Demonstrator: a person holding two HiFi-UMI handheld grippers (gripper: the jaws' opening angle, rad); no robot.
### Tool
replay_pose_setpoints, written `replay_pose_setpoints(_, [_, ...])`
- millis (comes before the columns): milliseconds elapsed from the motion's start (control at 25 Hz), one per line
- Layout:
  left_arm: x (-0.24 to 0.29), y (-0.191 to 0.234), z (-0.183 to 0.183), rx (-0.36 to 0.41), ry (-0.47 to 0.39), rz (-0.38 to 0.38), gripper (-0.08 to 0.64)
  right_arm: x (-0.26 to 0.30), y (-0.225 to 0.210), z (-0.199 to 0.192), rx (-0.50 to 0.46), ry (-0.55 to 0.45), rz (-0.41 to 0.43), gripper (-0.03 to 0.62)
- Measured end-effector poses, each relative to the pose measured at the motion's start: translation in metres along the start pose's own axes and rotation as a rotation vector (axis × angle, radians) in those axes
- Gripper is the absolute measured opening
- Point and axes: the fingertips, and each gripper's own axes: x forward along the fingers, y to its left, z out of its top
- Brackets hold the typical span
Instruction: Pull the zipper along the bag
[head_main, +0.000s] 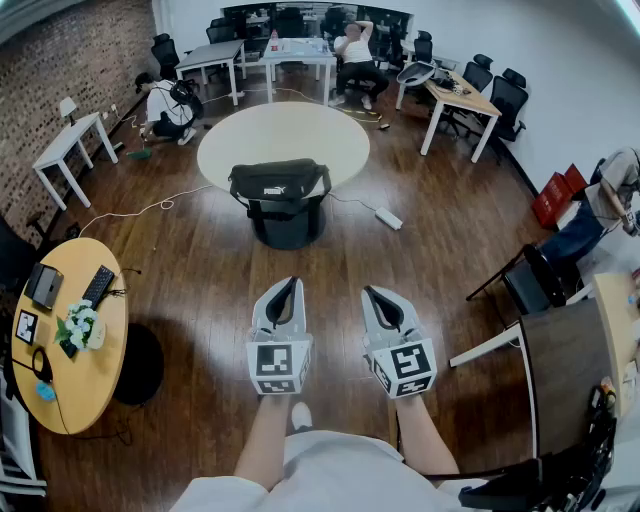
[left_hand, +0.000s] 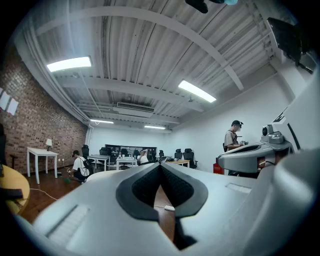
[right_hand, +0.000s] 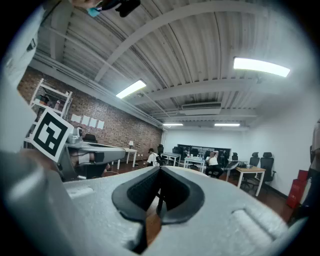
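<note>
A black bag (head_main: 280, 186) with a white logo sits at the near edge of a round white table (head_main: 283, 135), a good way ahead of me. Its zipper is too small to make out. Both grippers hang over the wooden floor, well short of the bag, side by side. The left gripper (head_main: 291, 282) has its dark pads together with nothing between them; in its own view the jaws meet at the left gripper tip (left_hand: 160, 166). The right gripper (head_main: 369, 291) is likewise shut and empty, with its pads touching at the right gripper tip (right_hand: 160, 171).
A yellow round table (head_main: 95, 375) with a keyboard and flowers stands at my left. A power strip (head_main: 388, 218) and cable lie on the floor right of the bag's table. A black chair (head_main: 530, 285) and dark desk (head_main: 570, 365) are at my right. People sit at far desks.
</note>
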Motion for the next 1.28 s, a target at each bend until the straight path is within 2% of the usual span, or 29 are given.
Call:
replay_pose_setpoints(120, [0.029,0.032,-0.012,-0.025,0.015,-0.012,0.017,0.042,-0.002,-0.016,0.011,0.045,-0.026,-0.009])
replay_pose_setpoints(240, [0.060,0.054,-0.023,-0.046,0.042,-0.017,0.017,0.078,-0.009,-0.023,0.016,0.076,-0.014,-0.009])
replay_pose_setpoints(520, [0.153,0.080,-0.047,-0.059,0.092,-0.028,0.017,0.172,-0.062,-0.040,0.058,0.096,-0.004,-0.009])
replay_pose_setpoints(720, [0.249,0.100,-0.034,0.007,0.091,-0.017,0.017,0.281,-0.123,-0.033,0.154,0.088,0.091,-0.009])
replay_pose_setpoints(880, [0.308,0.121,-0.028,0.042,0.073,0.040,0.017,0.349,-0.164,-0.014,0.131,0.025,0.166,-0.009])
replay_pose_setpoints(960, [0.330,0.128,-0.041,0.042,0.101,0.050,0.017,0.373,-0.181,-0.027,0.149,0.045,0.177,-0.009])
replay_pose_setpoints(1120, [0.367,0.156,-0.074,0.032,0.176,0.065,0.017,0.416,-0.191,-0.077,0.204,0.168,0.207,-0.009])
replay_pose_setpoints(1280, [0.424,0.192,-0.085,0.023,0.169,0.021,0.017,0.469,-0.201,-0.092,0.194,0.181,0.175,-0.009])
